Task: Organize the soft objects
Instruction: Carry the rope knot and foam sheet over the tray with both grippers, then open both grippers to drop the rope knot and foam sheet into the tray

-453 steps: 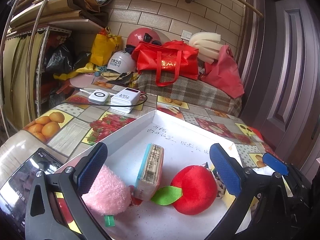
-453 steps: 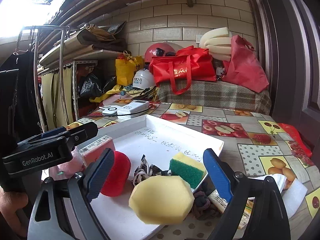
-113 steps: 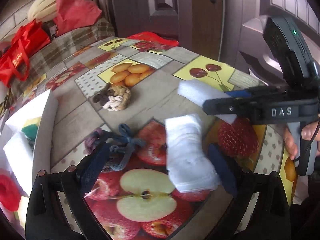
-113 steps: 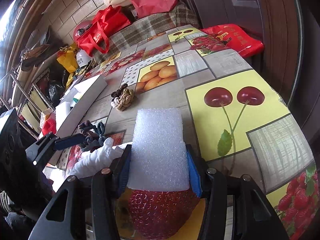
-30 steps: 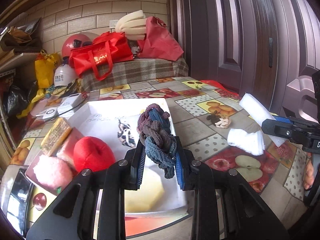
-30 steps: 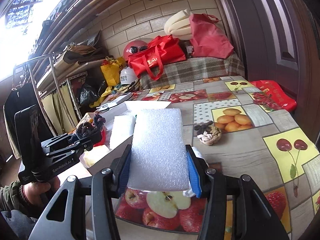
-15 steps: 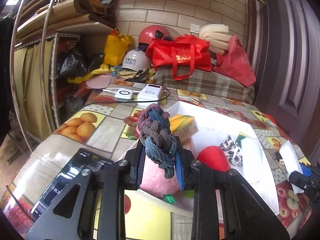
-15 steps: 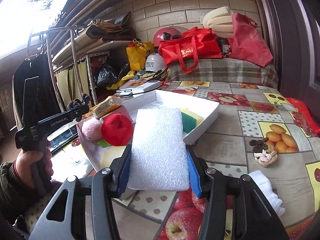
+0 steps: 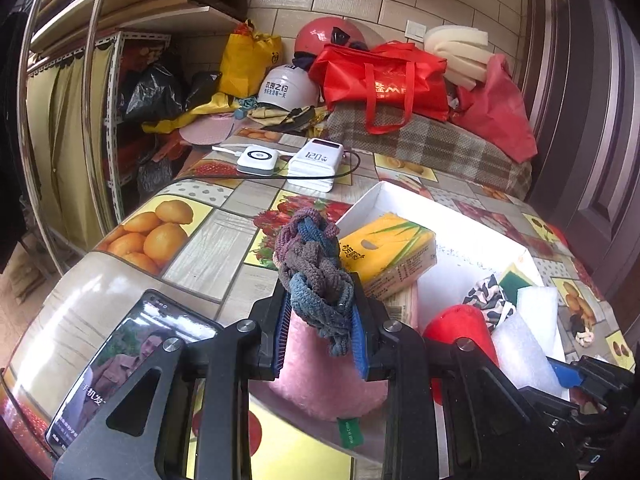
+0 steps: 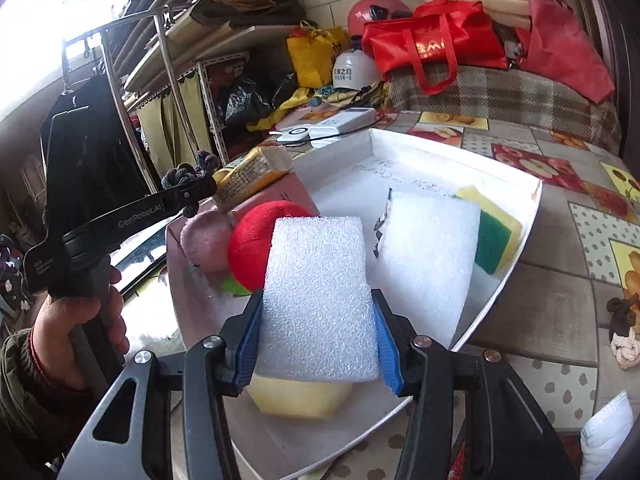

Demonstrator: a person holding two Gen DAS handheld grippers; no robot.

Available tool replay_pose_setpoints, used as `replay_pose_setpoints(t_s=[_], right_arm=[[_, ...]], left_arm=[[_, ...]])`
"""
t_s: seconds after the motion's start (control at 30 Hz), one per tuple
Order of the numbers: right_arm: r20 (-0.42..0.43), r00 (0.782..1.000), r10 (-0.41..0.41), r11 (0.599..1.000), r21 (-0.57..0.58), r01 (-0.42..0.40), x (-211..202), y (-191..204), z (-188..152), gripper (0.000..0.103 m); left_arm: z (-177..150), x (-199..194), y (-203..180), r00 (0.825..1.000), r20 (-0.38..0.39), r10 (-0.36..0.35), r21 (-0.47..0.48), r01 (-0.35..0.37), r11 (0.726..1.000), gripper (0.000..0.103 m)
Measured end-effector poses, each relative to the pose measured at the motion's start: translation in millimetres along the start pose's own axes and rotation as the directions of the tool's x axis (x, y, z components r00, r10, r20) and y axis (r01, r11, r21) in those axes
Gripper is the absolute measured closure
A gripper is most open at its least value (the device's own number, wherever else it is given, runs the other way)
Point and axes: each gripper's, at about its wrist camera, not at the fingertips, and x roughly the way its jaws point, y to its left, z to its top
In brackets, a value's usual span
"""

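1. You had the left gripper (image 9: pixel 318 334) clamped on the braided cloth knot (image 9: pixel 314 272); the knot stood up between the pads at frame centre in the left wrist view.
2. You had the right gripper (image 10: pixel 318 340) clamped on the white foam sheet (image 10: pixel 318 296), low centre in the right wrist view.
3. Change: a second before, both views looked across the table from beside the white tray (image 10: pixel 528 216). Now both loads hung over its near end.
4. Under the knot lay the pink plush (image 9: pixel 320 376); under the foam, the yellow sponge (image 10: pixel 300 398), with the red plush apple (image 10: pixel 256 240) just behind.
5. Reading: carry was done, release was next. A rope knot (image 10: pixel 622 336) and a white cloth (image 10: pixel 606 434) waited at right, outside the tray.
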Motion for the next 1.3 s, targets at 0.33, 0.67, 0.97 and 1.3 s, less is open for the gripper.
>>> replay_pose_setpoints(t_s=[0.33,0.67,0.97,1.3], right_arm=[[0.022,1.000,-0.020,1.000,0.022,0.019,-6,1,-3,0.053],[0.040,0.996,-0.075,0.996,0.043,0.073,-8,-1,-1,0.039],[0.157,0.977,-0.146,0.985,-0.068,0.158,-26,22,-3,0.000],[0.237,0.957,-0.169,0.985,-0.003,0.175,-41,11,-3,0.000]], left_arm=[[12,34,-61,0.994,-0.086,-0.074,0.112,0.083,0.990,0.077],[-1,4,-82,0.995,0.072,-0.073,0.129,0.064,0.990,0.013],[-12,-33,-52,0.982,0.170,-0.080,0.015,0.079,0.997,0.000],[-20,-48,-60,0.973,0.200,-0.118,0.063,0.108,0.992,0.000]])
